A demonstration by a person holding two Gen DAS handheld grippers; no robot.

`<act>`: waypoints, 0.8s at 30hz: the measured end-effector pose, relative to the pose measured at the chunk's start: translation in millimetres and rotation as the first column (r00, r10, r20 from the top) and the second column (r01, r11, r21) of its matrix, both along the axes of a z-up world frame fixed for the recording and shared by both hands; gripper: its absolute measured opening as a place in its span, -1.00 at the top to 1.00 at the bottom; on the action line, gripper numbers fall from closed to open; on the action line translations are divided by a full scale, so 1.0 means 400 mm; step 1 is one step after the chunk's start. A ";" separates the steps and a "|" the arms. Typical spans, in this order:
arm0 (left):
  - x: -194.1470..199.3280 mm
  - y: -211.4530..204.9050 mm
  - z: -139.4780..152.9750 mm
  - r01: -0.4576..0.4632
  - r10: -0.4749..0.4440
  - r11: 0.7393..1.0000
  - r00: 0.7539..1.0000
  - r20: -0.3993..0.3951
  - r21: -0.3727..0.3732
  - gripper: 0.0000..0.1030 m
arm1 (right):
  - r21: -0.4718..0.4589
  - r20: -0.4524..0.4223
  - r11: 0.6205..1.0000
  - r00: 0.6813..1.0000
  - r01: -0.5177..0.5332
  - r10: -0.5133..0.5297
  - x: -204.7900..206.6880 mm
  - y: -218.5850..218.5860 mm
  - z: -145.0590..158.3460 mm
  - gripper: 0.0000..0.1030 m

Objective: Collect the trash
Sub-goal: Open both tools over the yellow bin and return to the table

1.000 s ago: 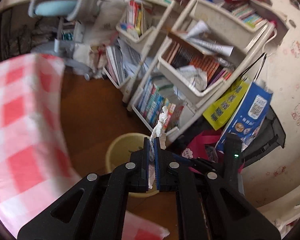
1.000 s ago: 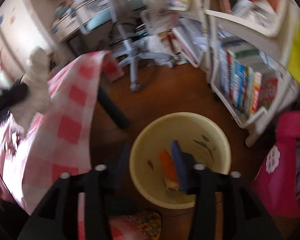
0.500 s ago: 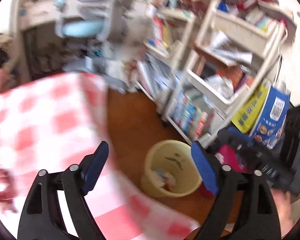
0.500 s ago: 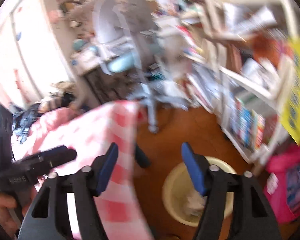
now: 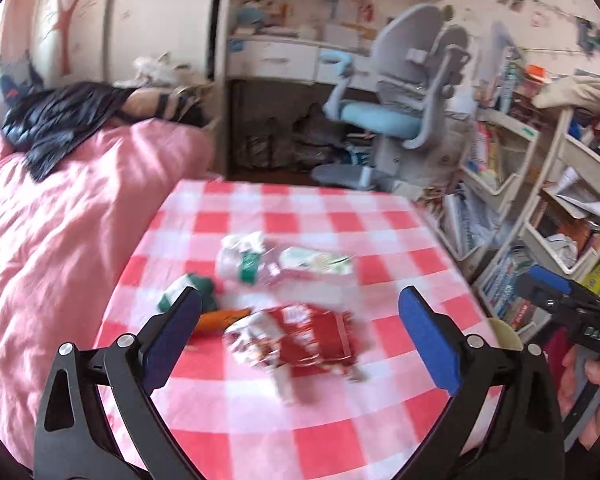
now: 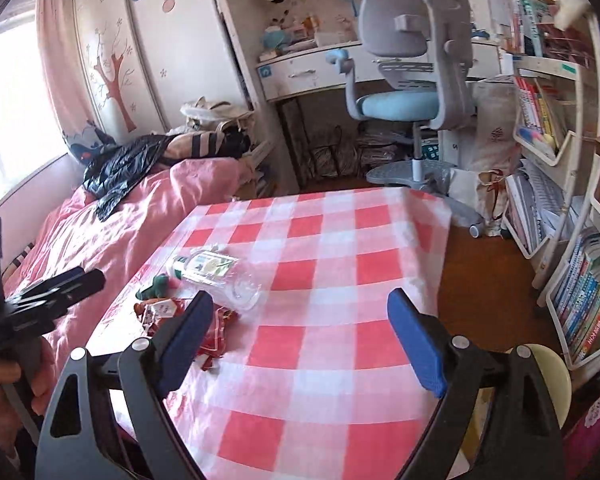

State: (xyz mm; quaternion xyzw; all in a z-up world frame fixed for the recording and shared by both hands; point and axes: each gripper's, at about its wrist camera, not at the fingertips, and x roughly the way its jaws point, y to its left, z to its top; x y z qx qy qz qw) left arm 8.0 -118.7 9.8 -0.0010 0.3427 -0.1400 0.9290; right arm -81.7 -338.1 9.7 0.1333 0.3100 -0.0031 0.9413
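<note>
Trash — a red snack wrapper [image 5: 300,340], a crushed clear plastic bottle [image 5: 276,262] and an orange scrap [image 5: 220,318] — lies clustered on the checked surface [image 5: 380,232], both grippers, left gripper [image 5: 300,344] and right gripper [image 6: 300,344], empty with jaws opening, so a hasty pinch could snag the cloth or skid the slippery bottle away.

Red wrapper [image 5: 296,340] between opening left gripper [image 5: 300,336] fingers [image 5: 428,340], untouched.

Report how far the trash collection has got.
Done: nothing here proves it; the yellow bin shows only its rim.
In hand: nothing. The left gripper and right gripper are both empty, jaws opening above the checked tablecloth.
Left: the red wrapper, clear plastic bottle, orange piece and green-and-white scrap.
</note>
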 end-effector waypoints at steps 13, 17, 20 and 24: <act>0.053 0.139 -0.015 -0.089 0.087 0.996 0.995 -0.055 -0.028 -0.85 | -0.039 -0.110 0.999 0.994 0.001 -0.005 0.042 0.076 -0.042 -0.72; 0.058 0.134 -0.018 -0.085 0.083 0.996 0.994 -0.065 -0.032 -0.85 | -0.057 -0.135 0.998 0.991 -0.010 0.002 0.051 0.085 -0.047 -0.73; 0.060 0.124 -0.024 -0.076 0.074 0.997 0.995 -0.069 -0.020 -0.85 | -0.104 -0.131 0.994 0.991 -0.018 0.004 0.053 0.093 -0.046 -0.73; 0.061 0.118 -0.029 -0.069 0.069 0.998 0.995 -0.071 -0.005 -0.85 | -0.148 -0.129 0.988 0.991 -0.040 0.021 0.055 0.102 -0.049 -0.75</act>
